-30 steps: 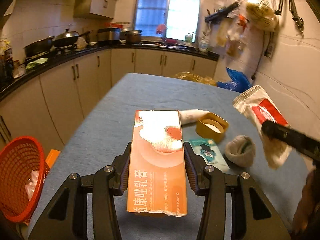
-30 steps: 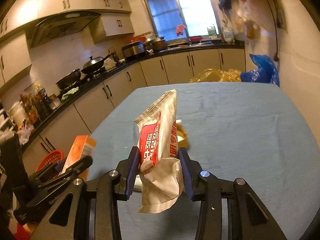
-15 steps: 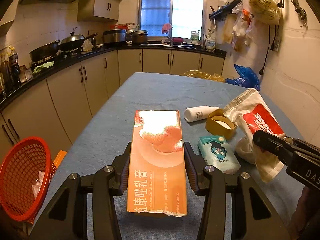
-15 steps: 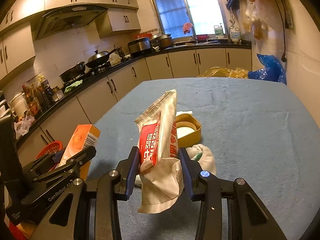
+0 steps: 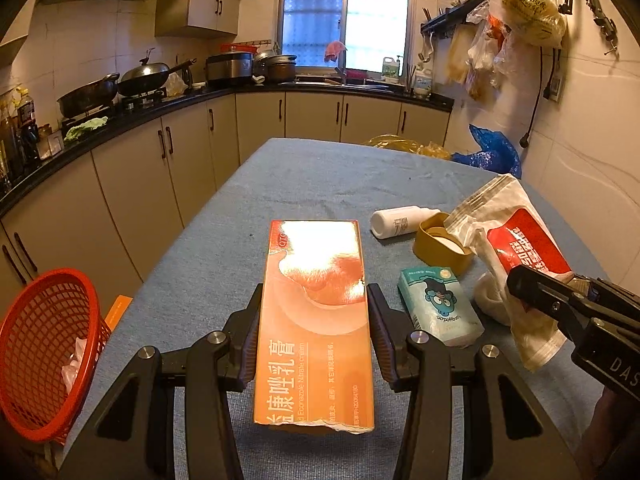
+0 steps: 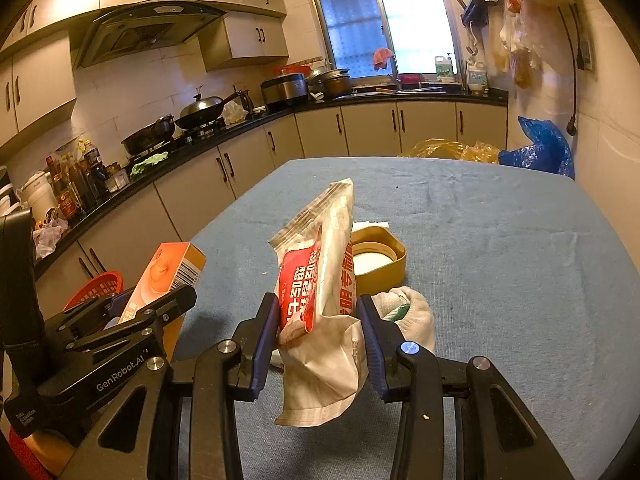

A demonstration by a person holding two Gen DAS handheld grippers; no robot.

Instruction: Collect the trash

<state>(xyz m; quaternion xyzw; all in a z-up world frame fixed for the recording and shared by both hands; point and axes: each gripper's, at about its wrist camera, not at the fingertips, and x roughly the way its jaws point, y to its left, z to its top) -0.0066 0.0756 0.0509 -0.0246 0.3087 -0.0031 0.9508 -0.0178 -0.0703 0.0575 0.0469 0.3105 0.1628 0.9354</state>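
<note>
My left gripper (image 5: 315, 322) is shut on a long orange cream box (image 5: 316, 320), held lengthwise above the blue table; the box (image 6: 162, 280) also shows at the left of the right wrist view. My right gripper (image 6: 318, 334) is shut on a white and red snack bag (image 6: 320, 300), which stands upright between the pads; the bag (image 5: 516, 256) sits at the right of the left wrist view. On the table lie a yellow lid (image 5: 442, 246), a white bottle (image 5: 396, 222), a teal tissue pack (image 5: 438, 306) and a crumpled white wad (image 6: 408, 316).
A red mesh basket (image 5: 44, 352) with some white trash in it stands off the table's left edge, low down. Kitchen cabinets and a counter (image 5: 168, 152) run along the left and back. Yellow and blue plastic bags (image 5: 492, 152) lie at the table's far end.
Both views swung slightly, bringing the right gripper and its bag further into the left wrist view. Both grips are unchanged.
</note>
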